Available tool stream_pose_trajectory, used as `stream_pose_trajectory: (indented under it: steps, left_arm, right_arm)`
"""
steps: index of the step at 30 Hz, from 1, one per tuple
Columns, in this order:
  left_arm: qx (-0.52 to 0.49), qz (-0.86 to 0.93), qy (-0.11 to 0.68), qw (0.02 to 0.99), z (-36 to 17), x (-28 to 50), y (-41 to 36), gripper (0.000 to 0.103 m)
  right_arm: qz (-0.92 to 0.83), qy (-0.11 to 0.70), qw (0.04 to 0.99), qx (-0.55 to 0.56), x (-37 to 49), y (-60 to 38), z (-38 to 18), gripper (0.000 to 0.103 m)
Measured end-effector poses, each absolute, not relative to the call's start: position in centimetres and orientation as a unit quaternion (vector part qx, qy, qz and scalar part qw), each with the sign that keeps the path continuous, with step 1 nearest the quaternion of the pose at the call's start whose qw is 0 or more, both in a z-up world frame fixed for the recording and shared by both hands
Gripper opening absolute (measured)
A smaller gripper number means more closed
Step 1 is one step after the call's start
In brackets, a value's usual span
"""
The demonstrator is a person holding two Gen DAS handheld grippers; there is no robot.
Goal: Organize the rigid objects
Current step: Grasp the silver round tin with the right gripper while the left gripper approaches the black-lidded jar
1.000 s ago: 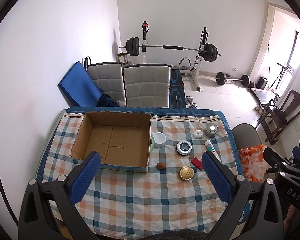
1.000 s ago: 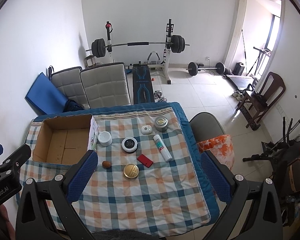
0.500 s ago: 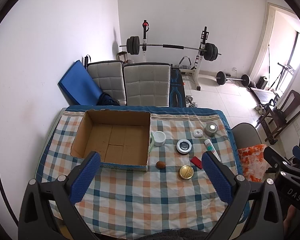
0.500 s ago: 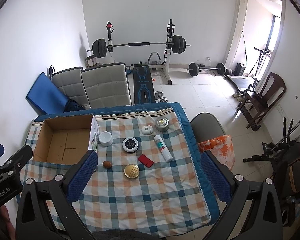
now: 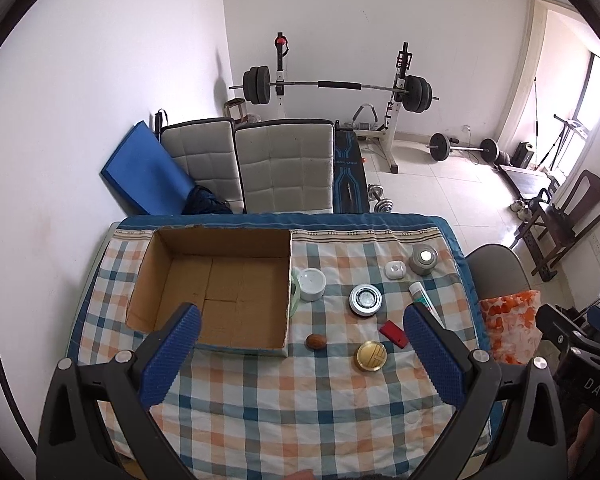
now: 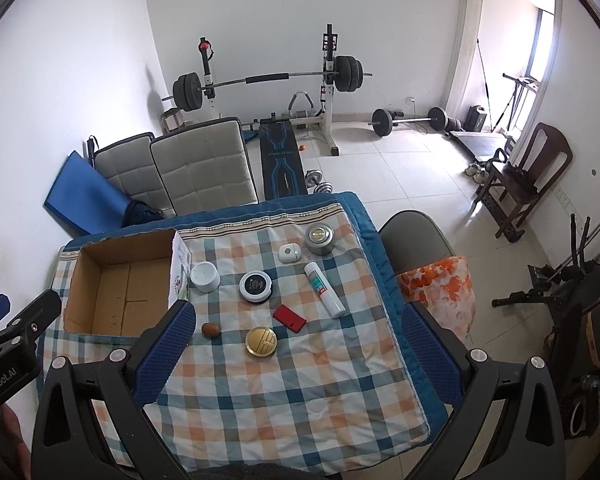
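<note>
1. I held my left claw point(image 5: 300, 354) wide open and empty, high above the near edge of the table point(image 5: 284, 412), with its blue pads point(image 5: 170, 354) framing the box and the small things.
2. My right claw point(image 6: 296, 350) was just as wide and just as empty, above the same near edge.
3. The cardboard box point(image 5: 214, 290) sat open and bare at the far left corner of the checked cloth.
4. To its right lay the loose pieces: a white jar point(image 6: 205, 277) just beside the box wall, a round tin with a dark lid point(image 6: 256, 286), a gold tin point(image 6: 261, 342), a red case point(image 6: 289, 318), a brown nut-like thing point(image 6: 211, 329), a white tube point(image 6: 324, 289), a small white pod point(image 6: 289, 253) and a metal weight point(image 6: 319, 236) near the far right corner.
5. Nothing was in the box, so I judged the first pick not yet begun.
6. To do it well, I would take the nearest piece first, the gold tin or the brown thing, coming straight down with the pads astride it.
7. Round tins could slip, so I would grip across the widest part.
8. Readable writing: "DAS" on the right tool body point(image 5: 580, 364) and "GenRobot.AI" on the left one point(image 6: 8, 350); the print on the tube and the tin was too small to read.
</note>
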State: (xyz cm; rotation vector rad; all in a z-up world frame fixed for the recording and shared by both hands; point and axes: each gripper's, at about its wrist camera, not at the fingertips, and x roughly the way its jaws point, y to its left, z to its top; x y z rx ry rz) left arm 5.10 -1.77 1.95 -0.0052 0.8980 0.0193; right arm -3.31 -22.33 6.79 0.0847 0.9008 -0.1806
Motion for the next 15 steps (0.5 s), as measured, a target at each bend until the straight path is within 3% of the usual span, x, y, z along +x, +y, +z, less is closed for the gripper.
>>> stream_pose_trajectory:
  steps: [9, 15]
  left_arm:
    - [0.008, -0.030, 0.507, 0.862, -6.6, 19.4, -5.8, 0.103]
    - [-0.018, -0.032, 0.575, 0.818, -14.1, 28.6, -9.0, 0.103]
  right_arm:
    - [-0.103, 0.506, 0.854, 0.061, 9.0, -29.3, -1.6, 0.103]
    - [-0.081, 0.579, 0.806, 0.092, 19.9, -33.5, -10.5, 0.103]
